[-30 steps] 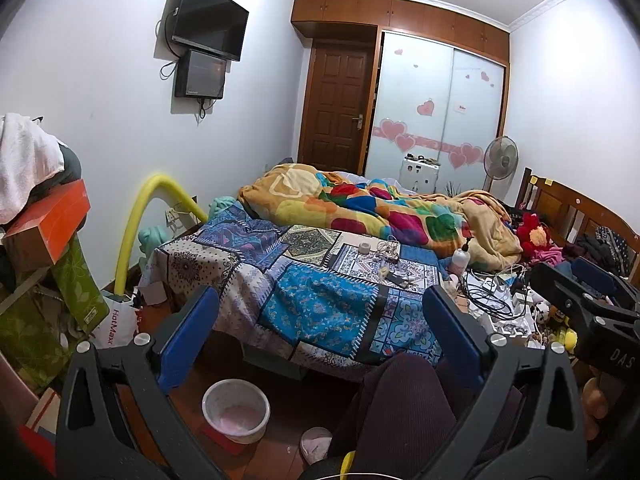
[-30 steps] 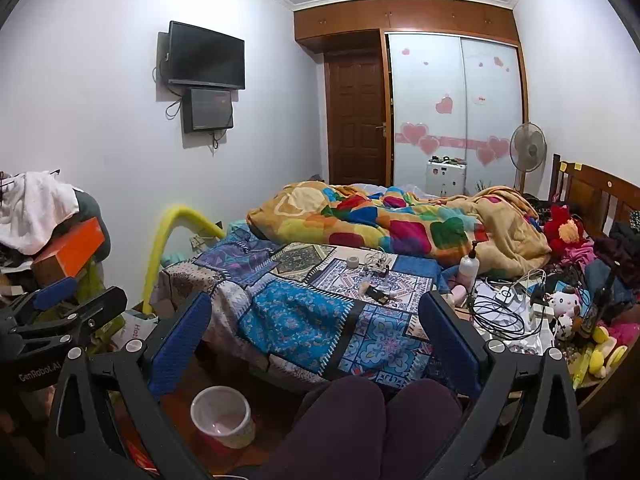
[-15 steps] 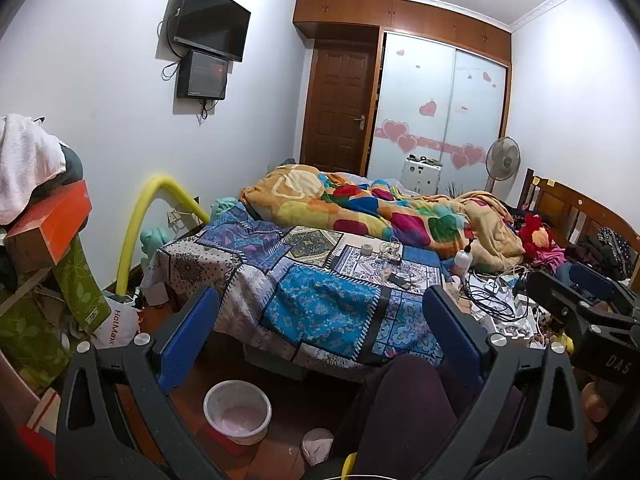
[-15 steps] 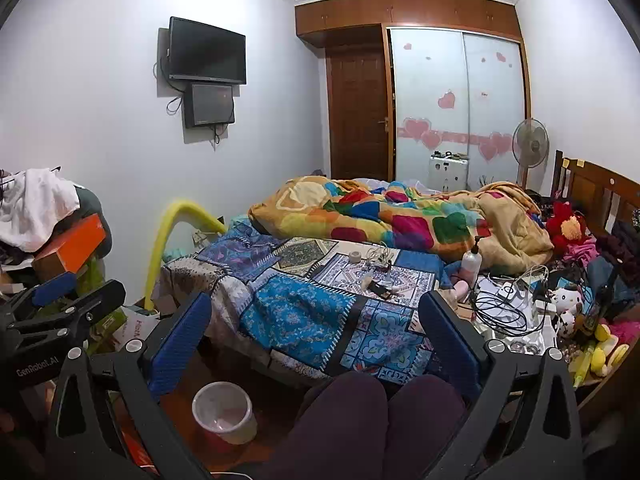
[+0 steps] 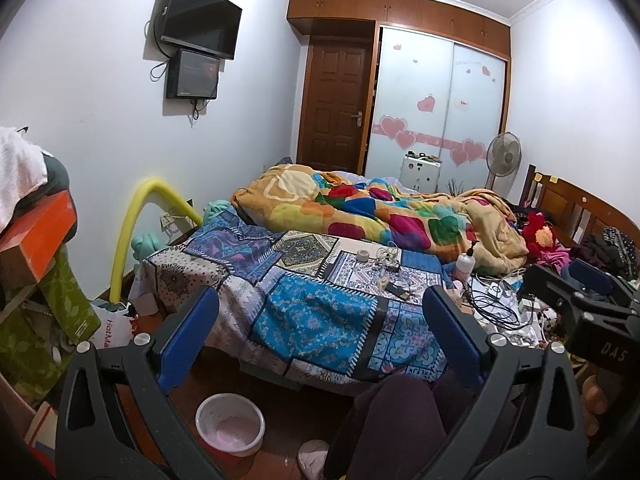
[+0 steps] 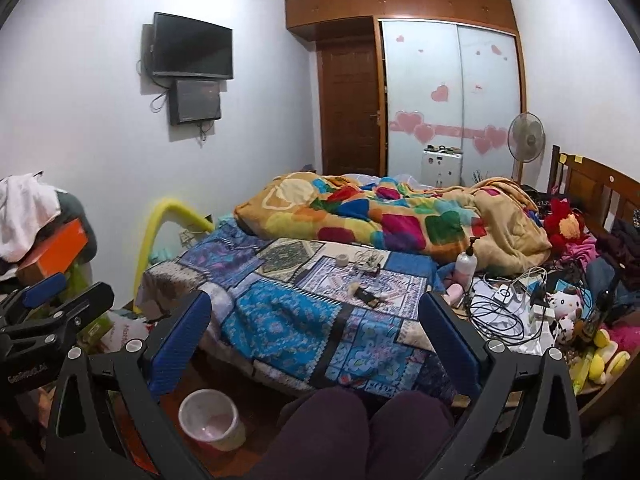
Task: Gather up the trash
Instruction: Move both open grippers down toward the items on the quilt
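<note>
A small white bin with a pink liner (image 5: 230, 428) stands on the wooden floor in front of the bed; it also shows in the right wrist view (image 6: 210, 420). Small loose items (image 5: 386, 270) lie on the patterned blue bedspread (image 5: 316, 316), among them a tape roll (image 5: 363, 255) and a dark flat object (image 6: 366, 295). My left gripper (image 5: 320, 332) is open and empty, held above the floor before the bed. My right gripper (image 6: 314, 330) is open and empty too, beside the left one (image 6: 52, 312).
A colourful quilt (image 5: 372, 216) is bunched at the bed's far end. Cables, chargers and plush toys (image 6: 532, 312) crowd the right side. A lotion bottle (image 6: 466, 264) stands by them. Boxes and clothes (image 5: 36, 248) pile at left. My knees (image 6: 360, 428) sit below.
Both views have shifted slightly, with the bed a little lower in frame. Both grippers stay open and empty; nothing on the bed has moved.
</note>
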`<action>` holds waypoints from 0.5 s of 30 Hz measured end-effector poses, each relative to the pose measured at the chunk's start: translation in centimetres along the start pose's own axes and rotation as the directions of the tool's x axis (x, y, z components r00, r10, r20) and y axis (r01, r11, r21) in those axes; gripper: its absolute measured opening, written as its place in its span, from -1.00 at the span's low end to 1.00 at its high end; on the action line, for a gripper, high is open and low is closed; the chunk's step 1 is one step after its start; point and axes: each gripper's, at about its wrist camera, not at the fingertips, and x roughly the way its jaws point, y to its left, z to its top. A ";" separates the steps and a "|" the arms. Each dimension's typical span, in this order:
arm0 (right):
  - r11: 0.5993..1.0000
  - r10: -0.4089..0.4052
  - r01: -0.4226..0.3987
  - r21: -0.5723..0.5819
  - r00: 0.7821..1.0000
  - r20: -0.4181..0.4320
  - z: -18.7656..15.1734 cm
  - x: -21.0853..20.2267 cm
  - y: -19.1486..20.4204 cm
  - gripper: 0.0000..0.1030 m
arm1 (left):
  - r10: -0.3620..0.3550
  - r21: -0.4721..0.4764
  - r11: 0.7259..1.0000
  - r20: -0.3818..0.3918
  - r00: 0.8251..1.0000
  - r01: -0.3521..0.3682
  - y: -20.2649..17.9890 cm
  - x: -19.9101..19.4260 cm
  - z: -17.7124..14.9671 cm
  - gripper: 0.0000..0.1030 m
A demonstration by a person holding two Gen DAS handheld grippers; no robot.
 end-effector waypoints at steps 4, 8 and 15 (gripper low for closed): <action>1.000 -0.017 0.017 0.016 1.000 -0.012 1.4 2.1 -1.7 0.99 | 0.013 0.012 1.000 -0.007 1.000 -0.013 -1.2 3.0 1.5 0.99; 0.998 -0.054 0.055 0.024 0.998 -0.027 2.6 4.5 -3.6 0.99 | -0.008 -0.006 1.000 -0.013 1.000 0.008 -2.5 6.6 3.0 0.98; 0.995 -0.094 0.097 0.036 0.993 -0.067 3.8 8.9 -7.0 0.99 | -0.019 -0.005 1.000 -0.042 0.999 0.019 -5.5 13.4 4.7 0.94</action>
